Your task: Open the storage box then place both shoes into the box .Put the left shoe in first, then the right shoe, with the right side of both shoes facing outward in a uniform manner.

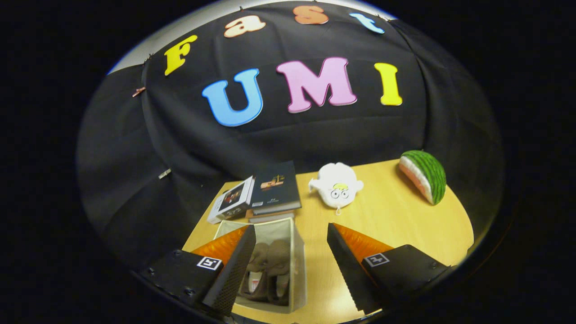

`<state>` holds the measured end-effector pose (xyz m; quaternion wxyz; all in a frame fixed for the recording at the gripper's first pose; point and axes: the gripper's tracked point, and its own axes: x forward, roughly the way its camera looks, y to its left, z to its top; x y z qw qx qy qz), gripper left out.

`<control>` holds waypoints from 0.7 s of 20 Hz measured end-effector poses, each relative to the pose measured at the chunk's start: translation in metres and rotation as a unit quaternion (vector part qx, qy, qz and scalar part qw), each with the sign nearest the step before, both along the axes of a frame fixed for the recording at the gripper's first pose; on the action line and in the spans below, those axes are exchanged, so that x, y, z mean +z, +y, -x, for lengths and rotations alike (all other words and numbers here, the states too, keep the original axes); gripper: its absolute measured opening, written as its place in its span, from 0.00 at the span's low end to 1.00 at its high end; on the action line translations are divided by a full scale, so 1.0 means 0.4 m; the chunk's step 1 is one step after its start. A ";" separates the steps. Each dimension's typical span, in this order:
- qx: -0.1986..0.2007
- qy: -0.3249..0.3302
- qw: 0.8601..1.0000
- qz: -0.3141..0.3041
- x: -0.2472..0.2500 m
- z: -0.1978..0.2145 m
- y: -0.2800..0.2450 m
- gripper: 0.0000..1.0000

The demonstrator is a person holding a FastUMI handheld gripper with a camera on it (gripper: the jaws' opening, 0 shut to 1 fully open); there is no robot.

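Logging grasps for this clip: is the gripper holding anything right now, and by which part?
Nothing is held. The hand-held gripper is open above the storage box, where both shoes already sit.

Tan shoes (270,265) in pale box (297,252); green-striped watermelon slice (425,182); white plush (336,185)

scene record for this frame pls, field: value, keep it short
surface: wooden table
box: open, between the fingers, nearer one of them
shoes: two in the box, side by side
claw: open, holding nothing, above the box
books: stacked beyond the box, against the wall
small box: leaning beside the books
plush toy: white, beyond the fingers
watermelon slice: toy, at the far table edge
task state: both shoes appear placed
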<state>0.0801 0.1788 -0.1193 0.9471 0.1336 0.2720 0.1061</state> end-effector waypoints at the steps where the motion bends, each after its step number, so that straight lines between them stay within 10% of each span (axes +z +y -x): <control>1: -0.018 -0.016 1.000 0.009 0.015 -0.001 -0.054 0.98; 14: -0.188 -0.137 0.972 0.037 0.174 -0.028 -0.633 0.97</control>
